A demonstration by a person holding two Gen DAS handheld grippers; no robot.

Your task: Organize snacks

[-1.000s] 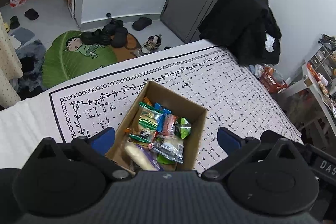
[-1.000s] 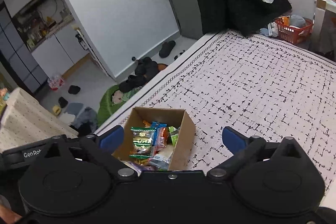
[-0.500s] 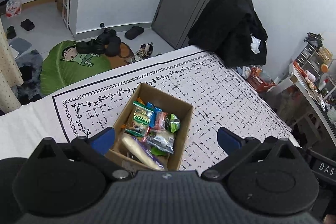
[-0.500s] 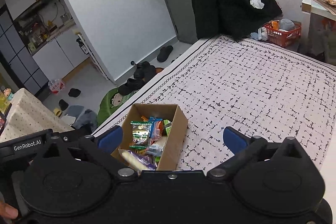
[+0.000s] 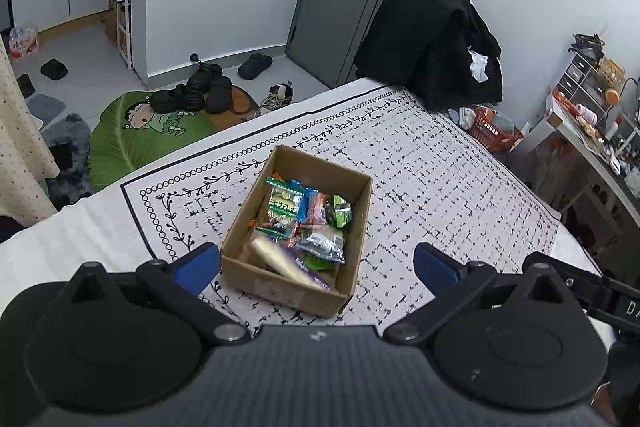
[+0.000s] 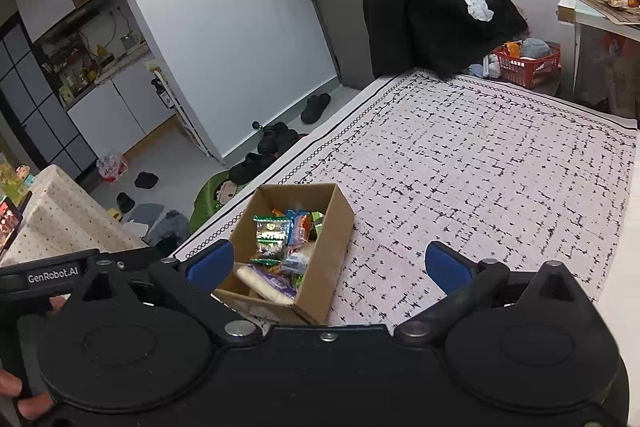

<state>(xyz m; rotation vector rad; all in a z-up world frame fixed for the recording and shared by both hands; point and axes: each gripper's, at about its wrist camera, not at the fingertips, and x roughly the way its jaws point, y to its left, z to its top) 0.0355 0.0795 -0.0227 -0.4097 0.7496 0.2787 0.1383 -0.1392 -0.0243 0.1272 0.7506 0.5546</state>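
An open cardboard box (image 5: 352,259) (image 6: 324,267) rests on the patterned bedspread (image 5: 440,179) (image 6: 480,163). Inside lie several snack packets: a green one (image 5: 285,205) (image 6: 271,235), blue and orange ones (image 5: 310,205), and a pale stick in purple wrap (image 5: 280,263) (image 6: 264,277). My left gripper (image 5: 316,265) hovers above the box's near end, open and empty. My right gripper (image 6: 328,263) is also open and empty, held above the box's near right side. The left handle and a hand (image 6: 24,399) show at the right wrist view's lower left.
A black coat over a chair (image 5: 432,39) (image 6: 436,11) stands past the far bed corner. A red basket (image 5: 494,135) (image 6: 528,65) and a cluttered desk (image 5: 592,131) are at the right. Shoes (image 5: 208,91) and a green mat (image 5: 148,135) lie on the floor to the left.
Both grippers have pulled up and back from the box, which now looks smaller and farther. Both stayed open. The box and snacks have not moved.
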